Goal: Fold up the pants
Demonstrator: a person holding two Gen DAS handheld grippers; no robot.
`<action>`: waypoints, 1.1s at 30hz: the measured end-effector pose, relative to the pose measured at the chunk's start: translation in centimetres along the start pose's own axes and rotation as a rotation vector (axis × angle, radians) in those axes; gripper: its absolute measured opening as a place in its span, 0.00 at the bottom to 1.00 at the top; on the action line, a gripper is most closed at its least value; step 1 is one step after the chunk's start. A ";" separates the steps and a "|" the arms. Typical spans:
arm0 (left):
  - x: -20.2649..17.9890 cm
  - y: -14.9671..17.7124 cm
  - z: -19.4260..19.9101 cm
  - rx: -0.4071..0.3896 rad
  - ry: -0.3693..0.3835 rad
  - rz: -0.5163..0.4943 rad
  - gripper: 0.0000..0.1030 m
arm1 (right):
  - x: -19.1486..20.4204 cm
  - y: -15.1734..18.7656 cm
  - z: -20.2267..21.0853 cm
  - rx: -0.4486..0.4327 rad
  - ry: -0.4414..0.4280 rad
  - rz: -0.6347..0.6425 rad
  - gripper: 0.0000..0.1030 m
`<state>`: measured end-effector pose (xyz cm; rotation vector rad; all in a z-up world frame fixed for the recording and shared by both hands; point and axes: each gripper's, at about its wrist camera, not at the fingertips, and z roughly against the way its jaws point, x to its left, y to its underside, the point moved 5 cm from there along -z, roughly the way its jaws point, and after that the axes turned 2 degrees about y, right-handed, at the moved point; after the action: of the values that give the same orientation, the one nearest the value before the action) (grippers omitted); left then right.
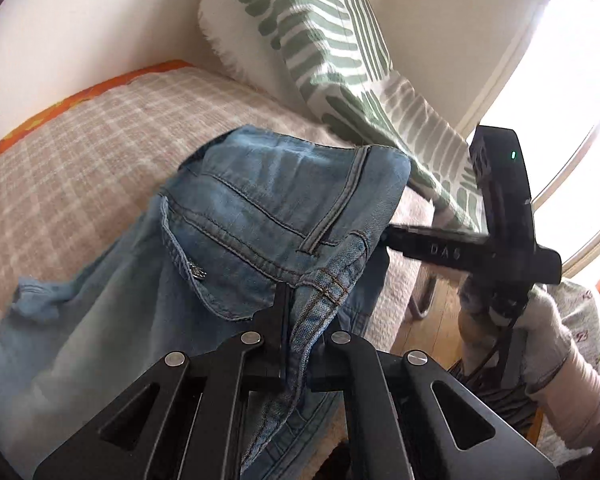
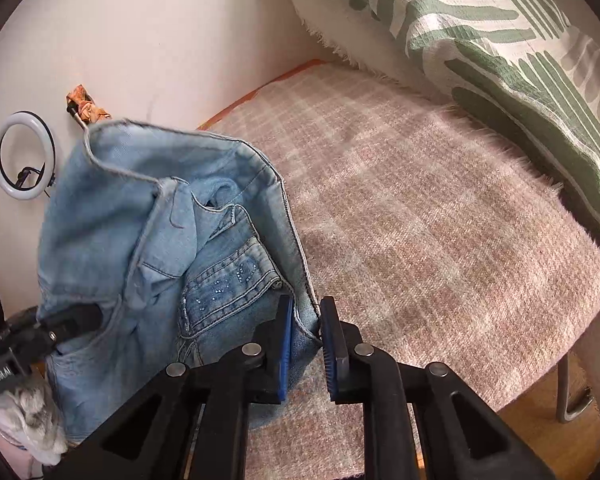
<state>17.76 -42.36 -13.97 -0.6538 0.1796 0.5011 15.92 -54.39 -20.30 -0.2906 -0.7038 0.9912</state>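
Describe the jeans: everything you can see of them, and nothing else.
The jeans are light blue, faded denim with darker double-stitched seams, a belt loop and a small metal rivet at a pocket. The right wrist view shows a pocket patch studded with tiny stones and raw, frayed edges. They are bunched and partly lifted off the checked blanket, one part trailing flat across it. The left gripper is shut on a waistband fold; the right gripper has denim between its blue pads at another edge.

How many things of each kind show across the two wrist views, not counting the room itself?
Jeans: 1
Green-striped cushion: 1
Checked blanket: 1
Ring light: 1
Grippers: 2, the left gripper and the right gripper
Total: 6
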 end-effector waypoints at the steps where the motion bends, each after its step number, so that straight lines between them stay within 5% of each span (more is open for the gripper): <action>1: -0.3 0.9 -1.1 0.027 -0.002 -0.011 0.04 | -0.1 0.0 0.1 -0.001 -0.010 -0.011 0.12; 8: 0.2 1.9 -2.9 0.033 0.001 0.005 0.04 | -1.2 0.3 0.6 0.008 -0.050 -0.065 0.14; 12: -1.0 2.7 -3.2 0.050 -0.008 -0.027 0.04 | -3.7 -0.9 2.1 -0.066 0.006 -0.153 0.39; 15: -1.8 2.7 -3.6 0.064 0.003 -0.034 0.21 | -5.2 -1.9 2.7 -0.094 -0.096 -0.250 0.46; 18: -2.8 3.0 -3.2 0.076 0.016 -0.049 0.29 | -4.0 -3.5 1.8 -0.072 -0.134 -0.195 0.67; 22: -2.1 4.0 -0.4 0.049 0.018 -0.007 0.34 | -0.4 -5.8 -1.3 0.006 -0.159 -0.035 0.78; 27: 2.8 7.2 6.2 -0.051 -0.088 0.112 0.35 | 1.9 -7.7 -6.2 0.125 -0.128 0.120 0.82; 30: 7.3 10.7 9.5 -0.074 -0.240 0.191 0.35 | 2.2 -8.3 -8.4 0.193 -0.193 0.109 0.83; 33: 11.1 14.7 11.0 -0.044 -0.310 0.309 0.35 | 2.7 -8.8 -9.5 0.195 -0.250 0.100 0.90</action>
<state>20.04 -21.18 -16.72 -0.5856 -0.0252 0.8979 28.95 -56.00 -21.70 -0.0307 -0.8179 1.1957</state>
